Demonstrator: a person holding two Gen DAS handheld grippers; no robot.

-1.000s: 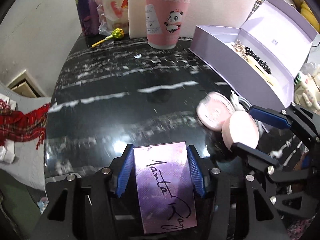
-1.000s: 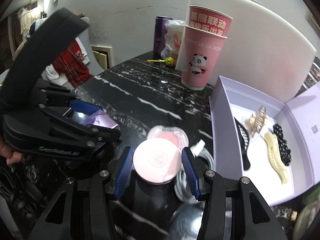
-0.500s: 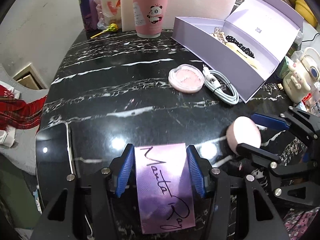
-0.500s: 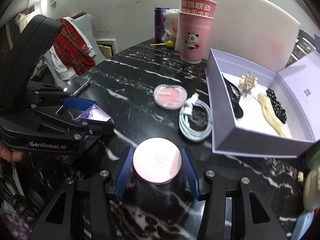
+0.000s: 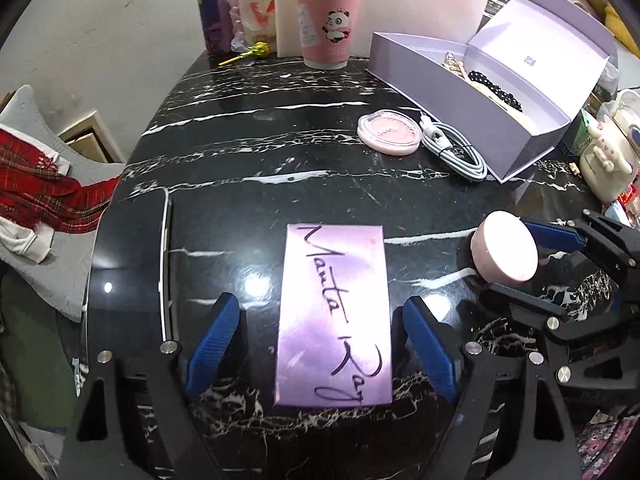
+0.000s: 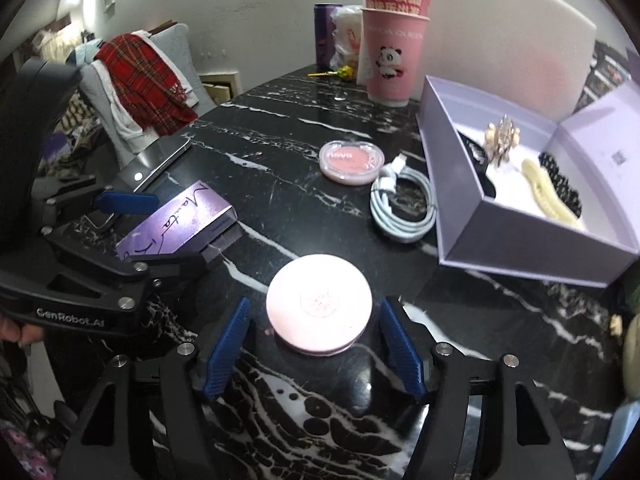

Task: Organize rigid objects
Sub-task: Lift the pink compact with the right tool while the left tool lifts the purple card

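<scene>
Black white-veined marble counter [image 5: 256, 152], cluttered along the top of both frames. Left tool [image 5: 320, 344]: jaws spread, blue pads clear of the flat purple rectangular box with black handwriting [image 5: 334, 316], which lies flat on the counter between them, lower centre of the left view. Right tool [image 6: 320, 344]: jaws spread too, gaps either side of the round pale-pink compact [image 6: 319, 304] sitting on the counter between the pads, lower centre of the right view.

Around: black phone [image 6: 160, 160] just beside the left tool, at the counter's left edge. Mid-frame, an open round pink blush pan [image 6: 351, 162] touching a coiled white cable [image 6: 402, 208]. Cable lies against the open lilac cardboard box [image 6: 516, 232] holding hair clips, right side. Top centre: stacked pink panda paper cups [image 6: 394, 60], purple can [image 5: 212, 20], yellow lollipop [image 5: 250, 53]. Red plaid scarf [image 6: 140, 68] on a chair, upper left, off the counter.
</scene>
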